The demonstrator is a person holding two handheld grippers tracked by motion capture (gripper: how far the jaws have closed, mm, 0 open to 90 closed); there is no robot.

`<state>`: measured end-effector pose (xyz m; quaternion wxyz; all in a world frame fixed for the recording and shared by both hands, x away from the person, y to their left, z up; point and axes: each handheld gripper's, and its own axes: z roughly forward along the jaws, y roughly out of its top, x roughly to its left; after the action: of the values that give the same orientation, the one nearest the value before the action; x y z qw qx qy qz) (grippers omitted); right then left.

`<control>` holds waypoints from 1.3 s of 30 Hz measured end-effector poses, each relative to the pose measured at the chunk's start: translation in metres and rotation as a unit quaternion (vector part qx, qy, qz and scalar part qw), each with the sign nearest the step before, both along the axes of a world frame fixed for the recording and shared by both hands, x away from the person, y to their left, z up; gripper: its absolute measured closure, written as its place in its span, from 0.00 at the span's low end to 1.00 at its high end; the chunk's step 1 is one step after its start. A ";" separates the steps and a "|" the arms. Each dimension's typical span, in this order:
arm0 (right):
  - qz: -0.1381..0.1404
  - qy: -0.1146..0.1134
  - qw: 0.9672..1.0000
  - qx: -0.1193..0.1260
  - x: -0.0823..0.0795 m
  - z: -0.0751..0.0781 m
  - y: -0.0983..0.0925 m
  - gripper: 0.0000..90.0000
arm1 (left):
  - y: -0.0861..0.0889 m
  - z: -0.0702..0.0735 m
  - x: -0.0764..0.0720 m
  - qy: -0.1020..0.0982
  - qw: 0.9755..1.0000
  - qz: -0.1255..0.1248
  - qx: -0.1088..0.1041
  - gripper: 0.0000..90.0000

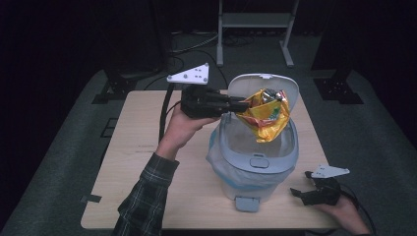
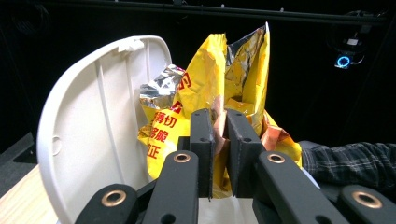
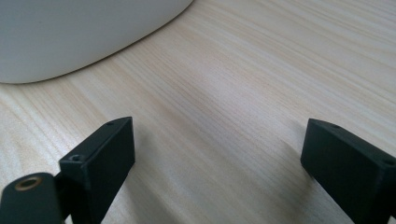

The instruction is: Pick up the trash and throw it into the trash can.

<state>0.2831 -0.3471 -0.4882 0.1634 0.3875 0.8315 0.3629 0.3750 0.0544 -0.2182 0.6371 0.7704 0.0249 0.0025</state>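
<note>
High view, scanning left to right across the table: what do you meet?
Left gripper → yellow snack bag pinched in its jaws, above the open trash bin → right gripper, resting open on the table.

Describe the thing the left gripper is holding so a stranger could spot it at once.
On the wooden table stands a white bin with its lid raised. Above its opening, the left gripper pinches a crumpled yellow snack bag, red-lettered with silver foil inside.

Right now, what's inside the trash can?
The trash can has its lid up and a pale bag lining it. The left gripper holds a yellow snack bag over the opening. That bag hides the far part; the near part looks empty.
</note>
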 end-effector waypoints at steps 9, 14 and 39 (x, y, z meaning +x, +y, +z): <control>0.000 0.000 1.000 0.000 0.000 0.000 0.000 0.10 | -0.004 -0.001 0.000 -0.002 1.000 0.004 0.002 0.87; 0.000 -0.001 1.000 0.000 0.000 0.000 0.000 0.10 | -0.004 -0.001 0.000 -0.004 1.000 0.010 0.001 0.79; 0.000 -0.001 1.000 -0.001 0.000 0.000 0.000 0.10 | 0.020 0.000 0.004 -0.011 0.999 0.051 0.003 0.73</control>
<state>0.2832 -0.3472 -0.4882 0.1640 0.3869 0.8318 0.3627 0.3795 0.0740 -0.2184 0.6341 0.7699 0.0570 0.0437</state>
